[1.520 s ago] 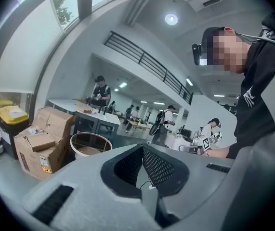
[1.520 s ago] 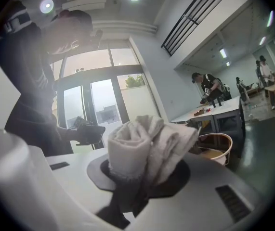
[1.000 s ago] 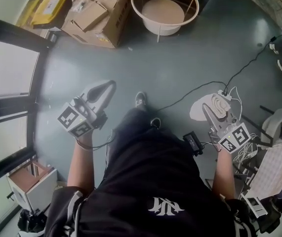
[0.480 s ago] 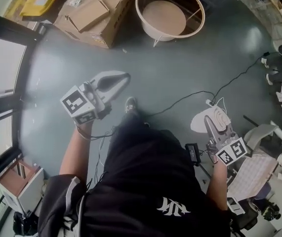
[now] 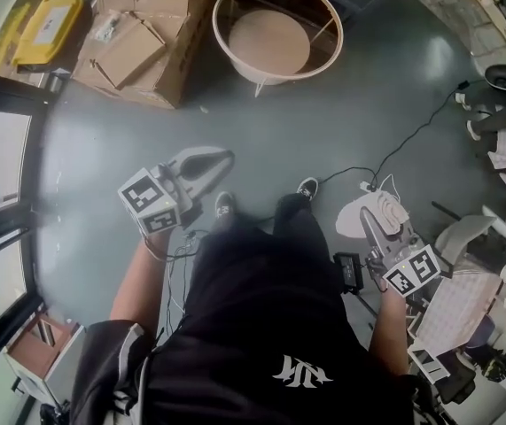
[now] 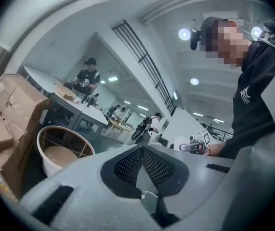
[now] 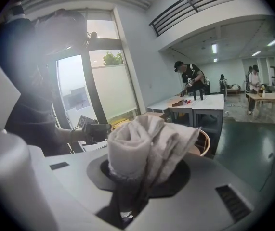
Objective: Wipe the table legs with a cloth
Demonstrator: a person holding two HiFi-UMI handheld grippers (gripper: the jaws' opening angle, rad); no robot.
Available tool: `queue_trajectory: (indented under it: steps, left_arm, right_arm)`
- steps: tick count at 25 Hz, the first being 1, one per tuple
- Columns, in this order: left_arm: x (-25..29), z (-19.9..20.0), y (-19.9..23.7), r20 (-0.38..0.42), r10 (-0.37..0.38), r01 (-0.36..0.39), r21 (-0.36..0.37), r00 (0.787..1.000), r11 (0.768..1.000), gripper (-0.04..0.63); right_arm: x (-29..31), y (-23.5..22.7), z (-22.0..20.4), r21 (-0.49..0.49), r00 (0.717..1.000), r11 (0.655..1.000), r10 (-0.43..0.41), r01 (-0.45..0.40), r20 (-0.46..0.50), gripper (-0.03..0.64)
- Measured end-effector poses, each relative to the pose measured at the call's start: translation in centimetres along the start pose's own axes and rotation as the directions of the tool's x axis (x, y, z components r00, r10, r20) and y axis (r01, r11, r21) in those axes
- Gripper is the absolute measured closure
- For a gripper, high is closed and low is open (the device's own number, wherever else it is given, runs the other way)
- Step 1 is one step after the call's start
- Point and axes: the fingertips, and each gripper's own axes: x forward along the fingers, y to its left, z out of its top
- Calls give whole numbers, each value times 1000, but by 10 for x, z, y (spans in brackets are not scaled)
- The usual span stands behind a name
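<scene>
— Where is your cloth?
— Your right gripper (image 5: pixel 369 213) pinches the cloth (image 7: pixel 147 143), which bunches up between its jaws. You hold it low at your right side, over the floor (image 5: pixel 359 104).
— And your left?
— Your left gripper (image 5: pixel 224 158) has its jaws pressed together on nothing. The round table (image 5: pixel 217 27) stands ahead of you, well apart from both grippers.

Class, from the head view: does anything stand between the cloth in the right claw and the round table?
Nothing visible does. Bare floor lies between the cloth, pinched in the right claw, and the round table. A black cable trails off to the right; cardboard boxes sit left of it.
</scene>
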Motion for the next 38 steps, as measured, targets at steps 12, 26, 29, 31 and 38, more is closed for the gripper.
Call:
queue_trajectory:
  steps: [12, 26, 29, 31, 38]
  left_arm:
    - [127, 49, 0, 137, 190, -177, -101, 972, 979, 589]
    - [221, 32, 14, 59, 470, -471, 3, 881, 882, 589]
    - [220, 14, 34, 58, 488, -489, 21, 871, 872, 589]
    - [224, 3, 47, 86, 503, -506, 15, 860, 863, 589]
    - [223, -42, 98, 24, 629, -614, 249, 777, 749, 589]
  right_arm:
    - [14, -182, 31, -43, 978, 979, 202, -200, 45, 523]
    - [58, -346, 27, -113, 939, 933, 338, -343, -57, 523]
    - [75, -356, 23, -98, 942, 937, 331, -334, -47, 523]
    - [86, -360, 23, -102, 947, 942, 316, -320, -57, 523]
    - [122, -340, 24, -187, 937, 919, 327, -346, -125, 523]
